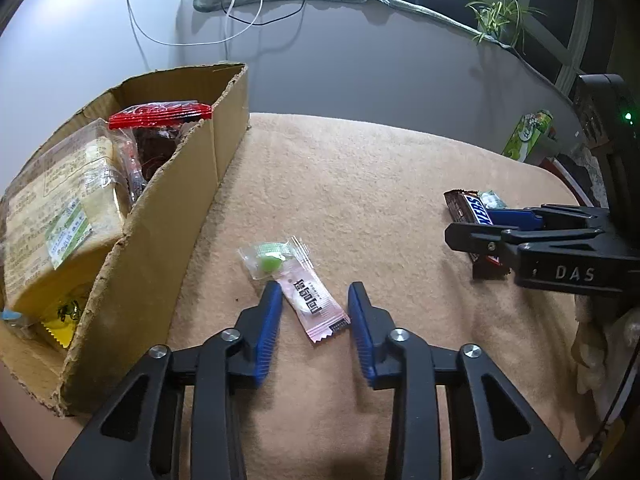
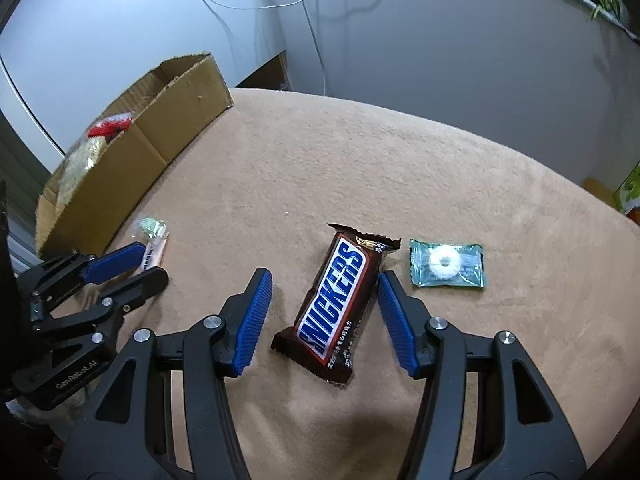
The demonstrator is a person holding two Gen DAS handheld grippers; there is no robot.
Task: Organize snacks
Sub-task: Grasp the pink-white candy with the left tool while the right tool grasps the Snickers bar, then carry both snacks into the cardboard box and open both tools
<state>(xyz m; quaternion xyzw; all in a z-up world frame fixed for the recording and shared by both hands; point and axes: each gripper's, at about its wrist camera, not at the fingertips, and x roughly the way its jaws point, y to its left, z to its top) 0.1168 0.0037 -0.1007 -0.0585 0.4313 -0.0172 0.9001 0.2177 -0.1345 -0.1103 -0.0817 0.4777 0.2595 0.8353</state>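
So both claws are down over the beige-covered desk (image 2: 360,160) and each one has its own snack lined up. The left claw (image 1: 314,300) is straddling a pink sachet (image 1: 316,306) that lies diagonally, long axis running from up-left to down-right between the blue pads. The left pad looks like it's touching the sachet's upper edge and the right pad is at or just beside its lower corner, but it doesn't look clamped yet, so I'd call it released with the thing sitting in the gap. A little clear candy with a green blob (image 1: 270,258) is touching the sachet's far end, which could get dragged along. The right claw (image 2: 324,300) is spread around the Snickers bar (image 2: 334,304), which lies roughly lengthwise along the fingers, tilted a bit to the right at the far end. The right pad is right up against the bar's edge, the left pad has a clear gap, so not gripping either. A teal-wrapped mint (image 2: 446,264) sits just beside the bar on the right. The cardboard box (image 1: 224,128), already holding a few packets, is off to the left, so the left claw is the nearer one to it.
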